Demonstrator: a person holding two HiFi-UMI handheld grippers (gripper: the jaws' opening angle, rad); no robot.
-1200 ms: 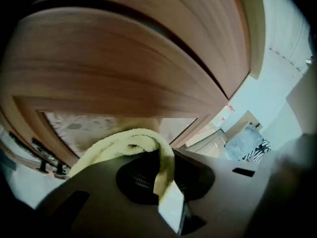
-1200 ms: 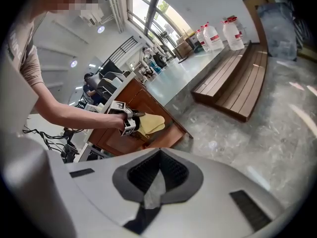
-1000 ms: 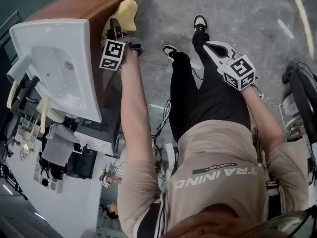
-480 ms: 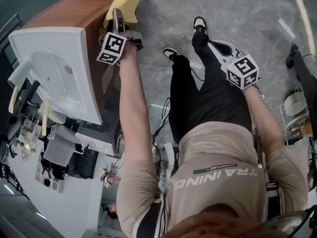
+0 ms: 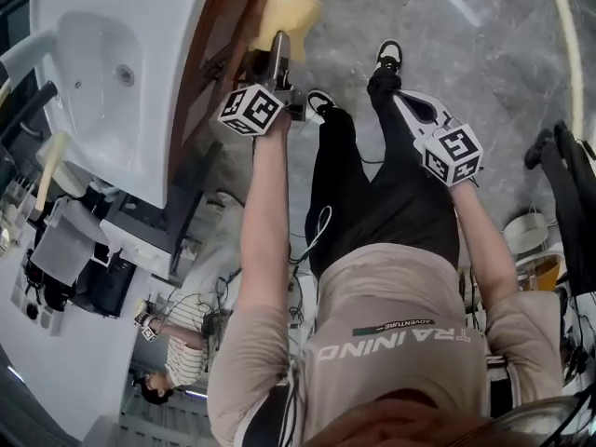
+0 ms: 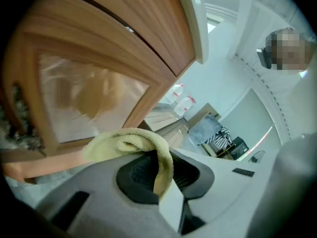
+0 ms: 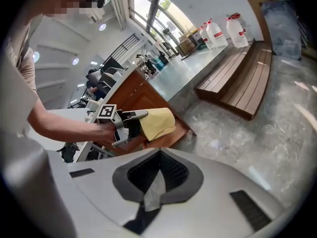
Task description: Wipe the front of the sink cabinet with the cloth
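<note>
Sink cabinet [image 5: 219, 54] at left, wood front facing cloth. Left claw [image 5: 279, 47] right alongside that front, clamped tight on yellow cloth [image 5: 291, 15]. Cloth bunched past tips toward cabinet's lower panel, touching or just off, can't tell. Nearer arm by far, so probably left's job: press in, sweep along panel. Right claw [image 5: 402, 99] well off to cabinet's right, closed on nothing, idle over floor [image 5: 484, 35].

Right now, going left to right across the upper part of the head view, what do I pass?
white sink → wooden cabinet → yellow cloth, clamped in the jaws of the left gripper → right gripper, jaws together and empty
</note>
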